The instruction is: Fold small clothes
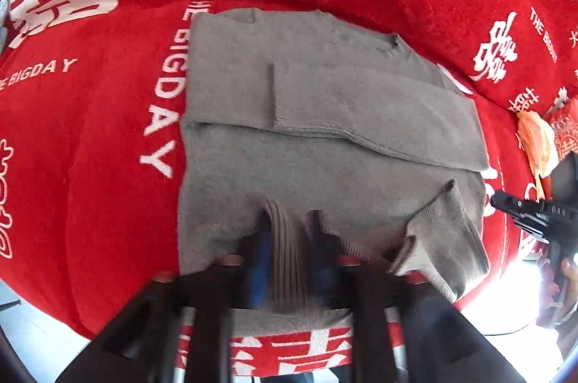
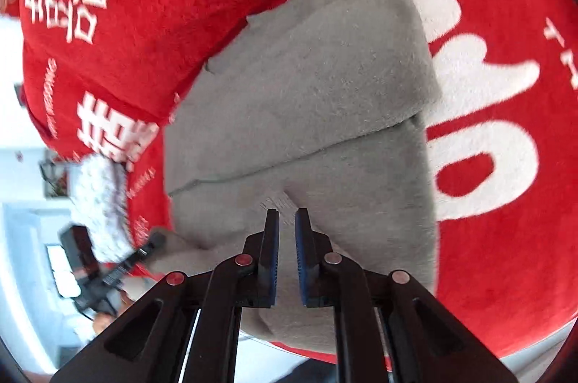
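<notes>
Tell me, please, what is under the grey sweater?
Under the grey sweater lies a red blanket with white letters, showing all around it. Whatever lies directly beneath the sweater, and what the blanket itself rests on, is covered.

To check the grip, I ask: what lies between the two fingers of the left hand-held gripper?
The ribbed hem of the grey garment fills the gap between the fingers of the left hand-held gripper. This shows in the left wrist view.

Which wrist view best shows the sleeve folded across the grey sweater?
The left wrist view: the folded sleeve lies in full across the grey sweater, cuff edge included. The right wrist view shows the sleeve foreshortened, its near end behind the right gripper.
</notes>
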{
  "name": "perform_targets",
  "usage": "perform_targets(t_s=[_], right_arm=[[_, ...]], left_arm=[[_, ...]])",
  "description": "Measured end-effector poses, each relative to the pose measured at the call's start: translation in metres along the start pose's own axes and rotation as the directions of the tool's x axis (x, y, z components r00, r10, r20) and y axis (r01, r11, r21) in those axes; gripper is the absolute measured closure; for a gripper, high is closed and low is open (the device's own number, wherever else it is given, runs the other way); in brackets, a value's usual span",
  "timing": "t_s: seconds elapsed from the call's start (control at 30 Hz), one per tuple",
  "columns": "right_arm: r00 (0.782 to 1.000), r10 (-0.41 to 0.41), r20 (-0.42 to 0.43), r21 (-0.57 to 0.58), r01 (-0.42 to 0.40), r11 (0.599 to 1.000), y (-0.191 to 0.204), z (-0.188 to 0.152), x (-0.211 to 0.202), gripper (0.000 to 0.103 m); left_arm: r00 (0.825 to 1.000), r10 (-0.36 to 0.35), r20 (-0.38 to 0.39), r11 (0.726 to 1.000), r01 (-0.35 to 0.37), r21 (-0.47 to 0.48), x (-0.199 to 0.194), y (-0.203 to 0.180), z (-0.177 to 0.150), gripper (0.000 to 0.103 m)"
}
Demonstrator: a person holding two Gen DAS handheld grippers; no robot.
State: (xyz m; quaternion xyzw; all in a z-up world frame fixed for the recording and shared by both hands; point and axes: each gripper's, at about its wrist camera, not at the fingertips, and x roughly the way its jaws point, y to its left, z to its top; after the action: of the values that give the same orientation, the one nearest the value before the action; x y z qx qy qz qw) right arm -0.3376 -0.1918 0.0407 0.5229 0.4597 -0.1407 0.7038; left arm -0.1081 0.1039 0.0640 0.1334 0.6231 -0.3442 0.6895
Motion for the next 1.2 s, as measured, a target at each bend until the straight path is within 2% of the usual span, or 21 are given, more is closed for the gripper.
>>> perform_targets(t_s=[0.03, 0.07, 0.1, 0.13, 0.4, 0.43, 0.47, 0.5, 0.53, 0.6, 0.63, 0.7, 0.8, 0.83, 0.97, 1.0, 1.03, 1.07, 1.1, 1.2], right_arm=[[1.0, -0.025, -0.016, -0.026, 0.025, 0.999, 0.002, -0.002, 0.001, 0.082], [0.998, -0.05, -0.027, -0.05, 0.049, 0.998, 0.004, -0.003, 0.002, 0.074], [0.996, -0.078, -0.037, -0.077, 0.075, 0.994, 0.007, -0.006, 0.004, 0.056], [0.993, -0.107, -0.045, -0.11, 0.102, 0.989, 0.01, -0.009, 0.006, 0.047], [0.958, -0.276, -0.076, -0.309, 0.241, 0.92, 0.03, -0.019, 0.052, 0.047], [0.948, -0.309, -0.081, -0.337, 0.266, 0.903, 0.033, -0.019, 0.061, 0.051], [0.932, -0.356, -0.071, -0.383, 0.304, 0.872, 0.039, -0.022, 0.067, 0.061], [0.924, -0.379, -0.052, -0.418, 0.324, 0.849, 0.044, -0.025, 0.067, 0.096], [0.92, -0.389, -0.048, -0.459, 0.326, 0.826, 0.051, -0.027, 0.067, 0.096], [0.927, -0.375, -0.006, -0.473, 0.328, 0.818, 0.059, -0.029, 0.052, 0.096], [0.923, -0.382, 0.038, -0.472, 0.354, 0.808, 0.06, -0.028, 0.04, 0.096], [0.915, -0.39, 0.102, -0.418, 0.395, 0.818, 0.052, -0.021, 0.015, 0.096], [0.916, -0.389, 0.094, -0.329, 0.398, 0.857, 0.025, -0.01, -0.002, 0.096], [0.911, -0.405, 0.081, -0.323, 0.408, 0.854, 0.016, -0.008, -0.002, 0.096], [0.913, -0.405, 0.05, -0.338, 0.398, 0.853, 0.005, -0.011, 0.0, 0.096], [0.914, -0.403, 0.048, -0.335, 0.395, 0.856, 0.007, -0.012, 0.002, 0.096], [0.917, -0.397, 0.043, -0.326, 0.388, 0.862, 0.006, -0.011, 0.003, 0.096], [0.92, -0.391, 0.036, -0.315, 0.382, 0.869, 0.005, -0.009, 0.004, 0.096], [0.921, -0.387, 0.032, -0.31, 0.377, 0.873, 0.006, -0.007, 0.005, 0.096], [0.93, -0.367, 0.032, -0.302, 0.359, 0.883, 0.014, -0.004, 0.002, 0.096]], left_arm=[[0.999, 0.04, 0.025, 0.999, -0.04, -0.003, -0.004, 0.001, 0.001, 0.023], [0.995, 0.08, 0.066, 0.997, -0.08, -0.004, -0.011, 0.001, 0.001, 0.012], [0.99, 0.097, 0.098, 0.995, -0.098, 0.005, -0.018, 0.003, 0.002, 0.012], [0.991, 0.088, 0.096, 0.996, -0.09, 0.015, -0.021, 0.005, 0.003, 0.012], [0.993, 0.112, 0.039, 0.992, -0.114, 0.06, -0.013, 0.016, 0.005, 0.012], [0.994, 0.104, 0.028, 0.992, -0.106, 0.062, -0.009, 0.015, 0.005, 0.012], [0.995, 0.099, 0.019, 0.993, -0.101, 0.066, -0.006, 0.013, 0.005, 0.012], [0.995, 0.096, 0.015, 0.993, -0.097, 0.07, -0.005, 0.011, 0.004, 0.012], [0.996, 0.092, 0.009, 0.993, -0.092, 0.08, -0.002, 0.009, 0.005, 0.012], [0.997, 0.077, -0.001, 0.992, -0.076, 0.103, 0.003, 0.003, 0.008, 0.012], [0.998, 0.069, -0.006, 0.991, -0.068, 0.114, 0.005, 0.001, 0.009, 0.012], [0.999, 0.05, -0.023, 0.989, -0.046, 0.142, 0.013, -0.006, 0.014, 0.012], [0.997, 0.042, -0.058, 0.986, -0.032, 0.166, 0.033, -0.015, 0.025, 0.012], [0.997, 0.047, -0.068, 0.984, -0.034, 0.173, 0.041, -0.018, 0.029, 0.012], [0.992, 0.07, -0.108, 0.982, -0.049, 0.182, 0.068, -0.022, 0.04, 0.012], [0.991, 0.07, -0.116, 0.983, -0.049, 0.178, 0.071, -0.022, 0.042, 0.018], [0.99, 0.07, -0.125, 0.984, -0.048, 0.173, 0.074, -0.022, 0.043, 0.029], [0.988, 0.07, -0.134, 0.984, -0.047, 0.172, 0.075, -0.022, 0.043, 0.069], [0.989, 0.061, -0.138, 0.984, -0.036, 0.174, 0.073, -0.022, 0.043, 0.096], [0.994, 0.021, -0.107, 0.985, -0.003, 0.171, 0.053, -0.023, 0.041, 0.096]])
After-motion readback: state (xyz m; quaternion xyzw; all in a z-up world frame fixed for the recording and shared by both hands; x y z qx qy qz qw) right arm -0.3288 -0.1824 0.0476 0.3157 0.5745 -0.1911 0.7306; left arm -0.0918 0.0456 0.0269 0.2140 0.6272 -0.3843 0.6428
